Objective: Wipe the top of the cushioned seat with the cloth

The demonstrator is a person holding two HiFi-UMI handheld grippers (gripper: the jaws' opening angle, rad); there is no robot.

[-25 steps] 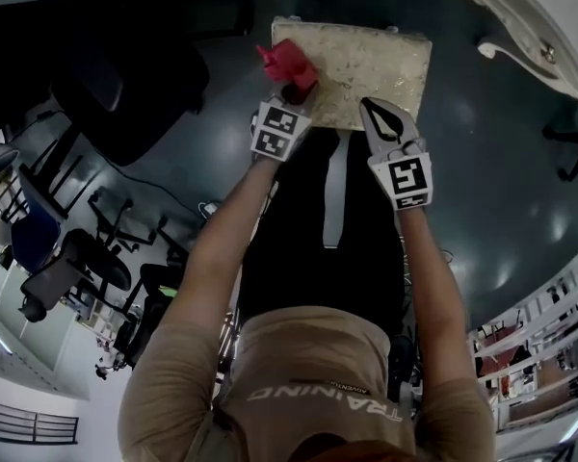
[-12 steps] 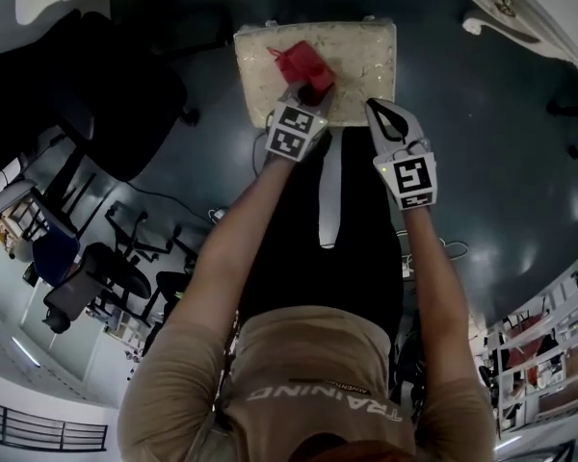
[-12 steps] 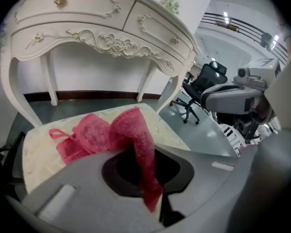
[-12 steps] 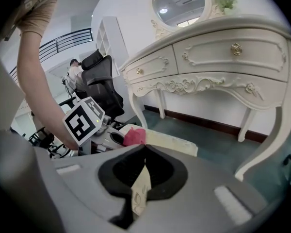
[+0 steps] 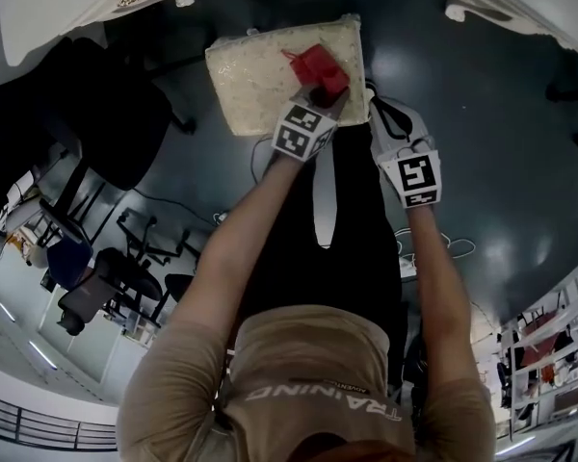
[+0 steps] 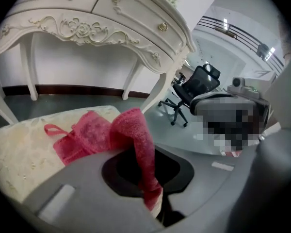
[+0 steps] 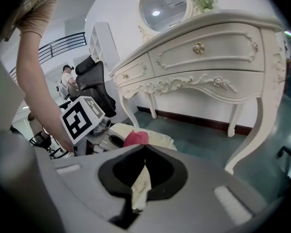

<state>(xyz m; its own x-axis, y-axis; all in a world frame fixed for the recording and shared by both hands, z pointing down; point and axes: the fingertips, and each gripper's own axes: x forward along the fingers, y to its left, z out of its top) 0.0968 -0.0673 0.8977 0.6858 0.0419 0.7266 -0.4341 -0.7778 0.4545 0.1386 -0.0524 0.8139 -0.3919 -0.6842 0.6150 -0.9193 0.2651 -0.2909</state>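
Your left gripper (image 5: 318,92) pinches the red terry cloth (image 5: 320,65) onto the cream cushioned seat (image 5: 255,65); right gripper (image 5: 374,104) clamps its near-right edge, likely steadying.

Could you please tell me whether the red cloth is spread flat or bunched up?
Bunched up: the cloth, pinched by the left gripper, lies in crumpled folds on the seat.

**My clothes and rig, seen from the head view**

My short-sleeved shirt (image 5: 308,373) is tan, with white lettering across it, and my trousers (image 5: 361,229) are black. The left gripper (image 5: 318,92) and right gripper (image 5: 379,106) have grey fingers (image 7: 77,188) lined in black. Each carries a white cube (image 5: 302,133) with black square markers.
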